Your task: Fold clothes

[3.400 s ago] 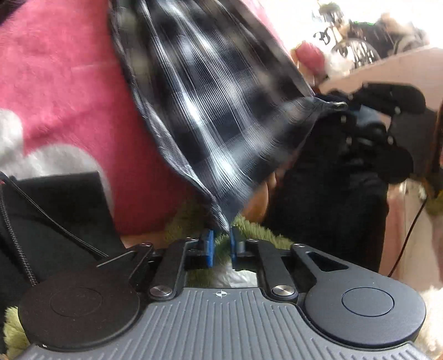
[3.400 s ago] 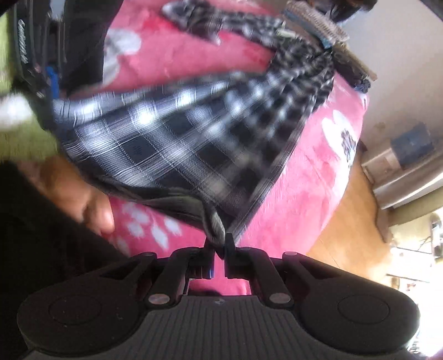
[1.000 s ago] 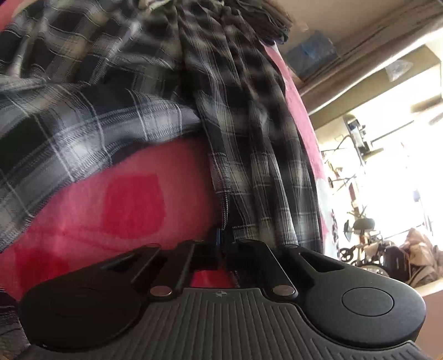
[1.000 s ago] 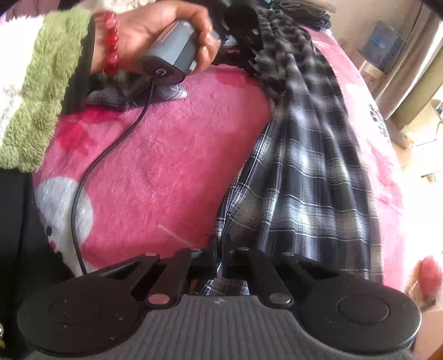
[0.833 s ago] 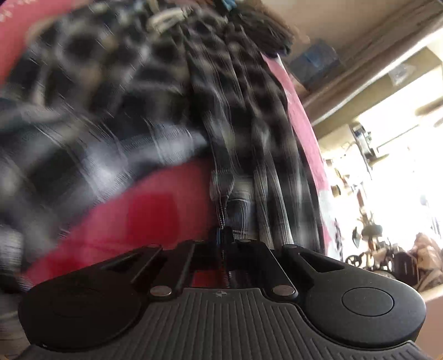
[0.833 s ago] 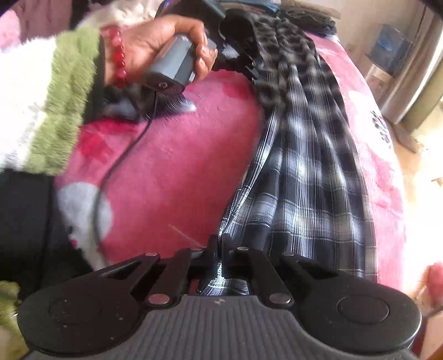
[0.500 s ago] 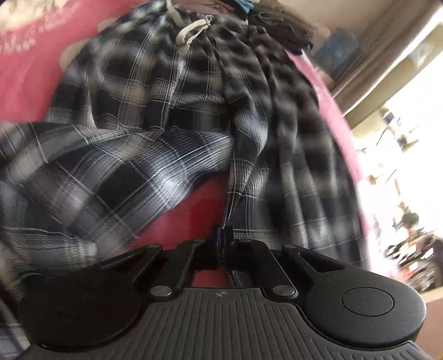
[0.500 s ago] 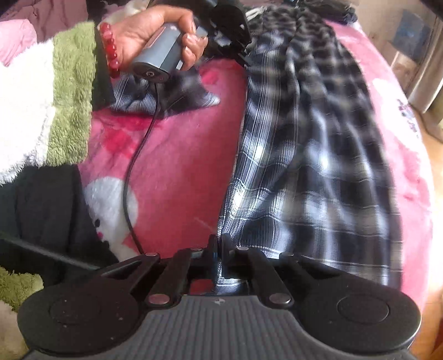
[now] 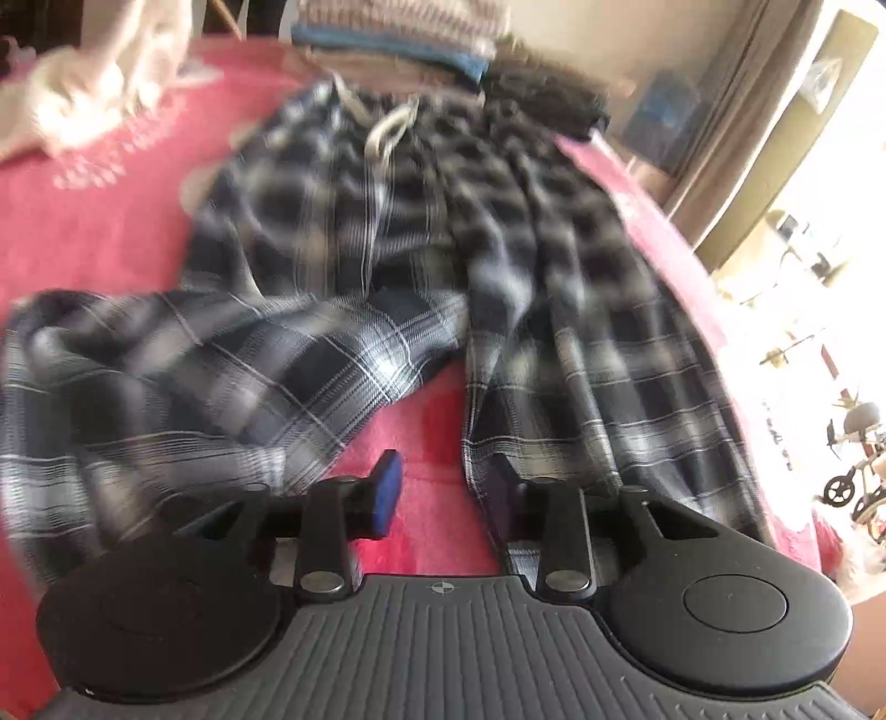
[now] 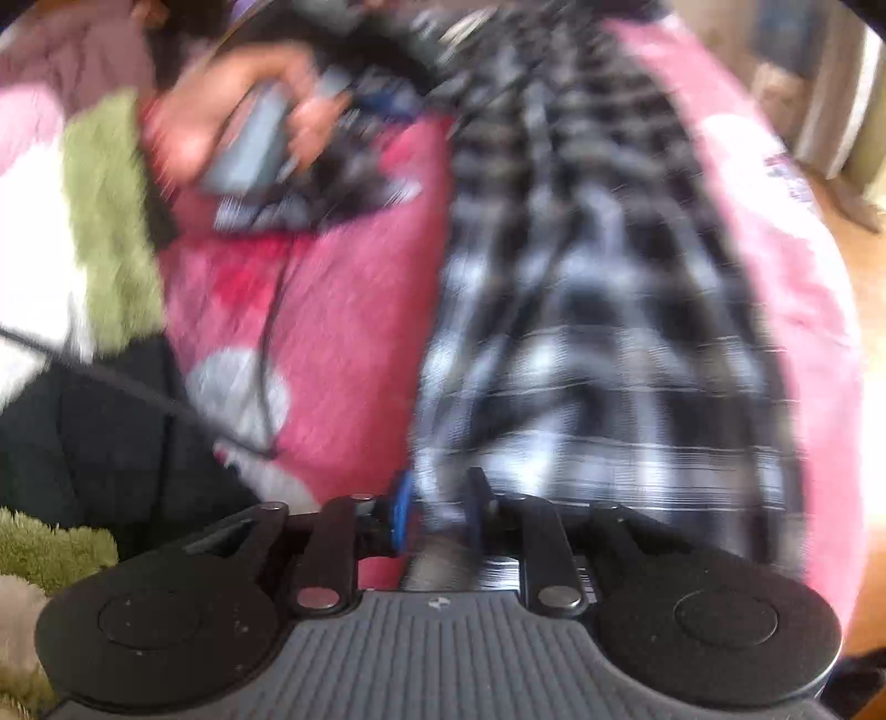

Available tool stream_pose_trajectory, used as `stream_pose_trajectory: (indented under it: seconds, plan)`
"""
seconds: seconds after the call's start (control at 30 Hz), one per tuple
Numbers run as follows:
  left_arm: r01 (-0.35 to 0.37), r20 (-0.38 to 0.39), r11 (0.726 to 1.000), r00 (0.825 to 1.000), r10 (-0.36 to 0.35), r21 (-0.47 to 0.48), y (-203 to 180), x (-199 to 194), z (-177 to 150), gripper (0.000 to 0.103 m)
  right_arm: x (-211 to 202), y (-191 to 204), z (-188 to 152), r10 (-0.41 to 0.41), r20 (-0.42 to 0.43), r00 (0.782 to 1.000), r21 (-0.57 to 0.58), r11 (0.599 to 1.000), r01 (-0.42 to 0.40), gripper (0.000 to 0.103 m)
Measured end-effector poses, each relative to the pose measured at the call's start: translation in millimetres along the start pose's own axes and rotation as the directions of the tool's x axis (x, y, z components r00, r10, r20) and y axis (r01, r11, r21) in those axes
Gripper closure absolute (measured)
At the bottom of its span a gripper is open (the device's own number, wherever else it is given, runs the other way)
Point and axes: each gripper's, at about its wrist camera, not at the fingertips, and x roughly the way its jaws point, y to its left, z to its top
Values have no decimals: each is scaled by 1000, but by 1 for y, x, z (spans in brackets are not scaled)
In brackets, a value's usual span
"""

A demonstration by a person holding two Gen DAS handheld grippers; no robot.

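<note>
A pink blanket [image 9: 111, 232] covers the bed, and the plaid trousers [image 9: 554, 310] lie spread across it, waistband at the far end, one leg straight and the other bunched off to the left. Folded clothes [image 9: 398, 39] are stacked beyond the waistband. The left gripper [image 9: 443, 490] has just been opening; its jaws stand apart over bare blanket beside the hem. The right gripper [image 10: 437, 512] has also just been opening, the hem loose between its jaws.

Plaid trousers [image 9: 554, 310] lie flat (one leg crumpled).
</note>
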Motion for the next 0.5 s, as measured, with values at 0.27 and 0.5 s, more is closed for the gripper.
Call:
stream_pose_trajectory:
  seconds: [0.27, 0.5]
  plan:
    - [65, 19, 978, 997, -70, 198, -46, -41, -26, 50, -43, -78, -12, -176, 200, 964, 220, 967, 130, 77]
    - [127, -61, 951, 992, -115, 282, -74, -60, -54, 45, -61, -130, -23, -172, 308, 936, 390, 920, 40, 77]
